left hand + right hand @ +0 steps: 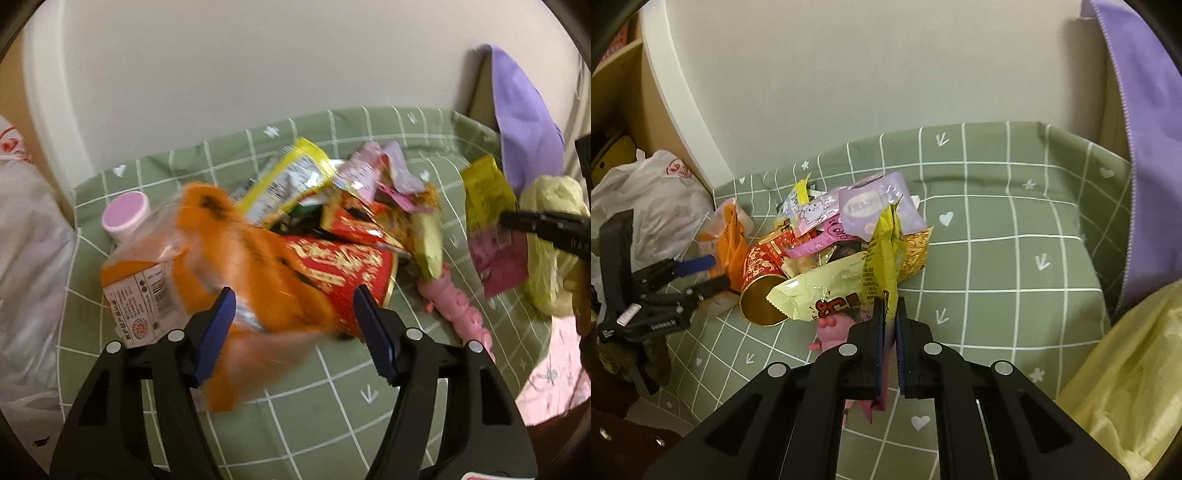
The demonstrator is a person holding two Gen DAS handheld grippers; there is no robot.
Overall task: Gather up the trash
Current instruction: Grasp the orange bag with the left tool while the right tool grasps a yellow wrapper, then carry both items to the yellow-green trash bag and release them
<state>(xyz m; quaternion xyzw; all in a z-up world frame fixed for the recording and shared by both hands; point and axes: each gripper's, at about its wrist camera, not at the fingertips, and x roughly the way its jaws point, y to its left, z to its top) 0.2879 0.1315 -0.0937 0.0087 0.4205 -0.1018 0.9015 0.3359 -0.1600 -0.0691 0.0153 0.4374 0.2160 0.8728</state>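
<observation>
On the left, the left gripper (293, 332) stands half open around an orange wrapper (240, 266), its pads not pressing yet. The trash pile (842, 240) lies on the green cloth (997, 277). On the right, the right gripper (890, 347) pinches a yellow wrapper (882, 254) tight.

The orange wrapper (255, 266) is smearing into blur in the left wrist view — its print is not readable, and its lower part is lying behind the blue pads. At three o'clock the right gripper (506, 219) is being cut off by the picture's edge. In the right wrist view the yellow wrapper (882, 254) is disappearing between the closed jaws — the pink toy (833, 332) is mostly hiding behind them.
</observation>
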